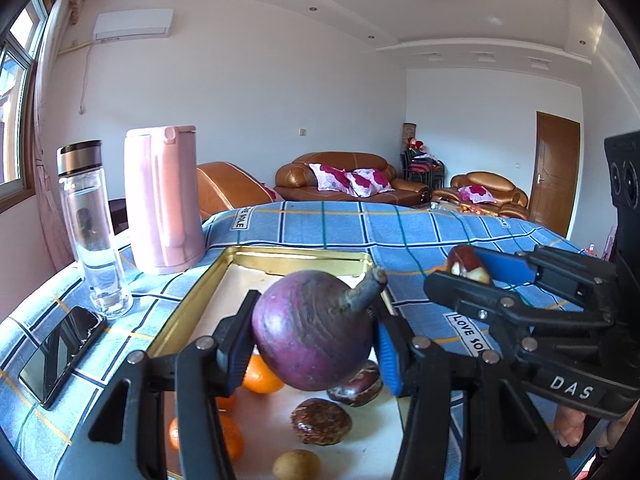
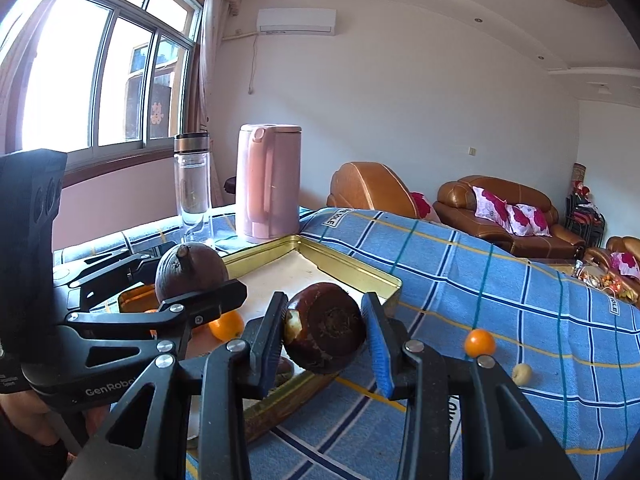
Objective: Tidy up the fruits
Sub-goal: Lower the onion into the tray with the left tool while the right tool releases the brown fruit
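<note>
Blue checked cloth (image 1: 328, 228) with white, dark blue and yellow lines over the bench; gold-rimmed tray (image 1: 296, 254) with a cream floor. Purple round fruit (image 1: 312, 332) between black and blue jaws, dark brown fruit (image 2: 326, 334) likewise, oranges (image 1: 262, 374) in the tray. Pink kettle (image 1: 162, 200), clear bottle (image 1: 90, 232) with a silver and black cap, tan leather sofa (image 1: 344, 176) with white and magenta flowered cushions (image 1: 352, 180).

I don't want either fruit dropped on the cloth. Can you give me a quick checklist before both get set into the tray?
1. Left gripper clamped on the purple fruit: ok.
2. Right gripper clamped on the dark brown fruit: ok.
3. Purple fruit over the gold tray: ok.
4. Brown fruit inside the tray rim: cannot tell.
5. Bare tray floor left beside the oranges: ok.
6. Glass bottle and pink kettle stand outside the tray: ok.
</note>
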Tool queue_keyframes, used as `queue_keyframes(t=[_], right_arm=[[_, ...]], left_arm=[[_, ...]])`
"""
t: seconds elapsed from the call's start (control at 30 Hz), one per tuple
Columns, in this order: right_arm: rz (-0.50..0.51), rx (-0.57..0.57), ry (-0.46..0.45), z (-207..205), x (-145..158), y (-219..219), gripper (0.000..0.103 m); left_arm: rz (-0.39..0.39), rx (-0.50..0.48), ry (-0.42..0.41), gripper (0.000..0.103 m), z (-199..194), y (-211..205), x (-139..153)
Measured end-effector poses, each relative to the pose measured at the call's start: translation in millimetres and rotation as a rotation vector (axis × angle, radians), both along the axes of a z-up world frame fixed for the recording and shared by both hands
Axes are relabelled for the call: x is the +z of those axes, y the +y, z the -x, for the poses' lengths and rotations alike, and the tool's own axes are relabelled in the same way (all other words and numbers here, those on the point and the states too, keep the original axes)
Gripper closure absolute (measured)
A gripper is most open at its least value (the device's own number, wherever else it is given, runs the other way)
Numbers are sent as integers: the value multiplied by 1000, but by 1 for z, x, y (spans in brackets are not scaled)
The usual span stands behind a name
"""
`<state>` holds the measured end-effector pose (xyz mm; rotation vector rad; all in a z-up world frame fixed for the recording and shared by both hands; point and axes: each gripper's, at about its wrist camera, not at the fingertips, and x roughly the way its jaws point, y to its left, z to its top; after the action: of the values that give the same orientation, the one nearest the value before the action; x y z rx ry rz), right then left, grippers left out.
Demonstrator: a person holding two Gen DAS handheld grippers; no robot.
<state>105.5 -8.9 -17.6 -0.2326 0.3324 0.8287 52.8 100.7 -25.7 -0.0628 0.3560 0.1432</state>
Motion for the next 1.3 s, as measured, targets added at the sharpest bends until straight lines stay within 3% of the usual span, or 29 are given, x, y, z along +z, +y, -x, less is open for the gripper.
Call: queue_keyframes(t=[0.87,1.3], right_arm=[[44,100,16,19,-10,56,63],[89,136,114,9,-30,75,63]], left_arm=[[19,126,67,49,9,52,-19],[33,133,123,49,8,67,-33]])
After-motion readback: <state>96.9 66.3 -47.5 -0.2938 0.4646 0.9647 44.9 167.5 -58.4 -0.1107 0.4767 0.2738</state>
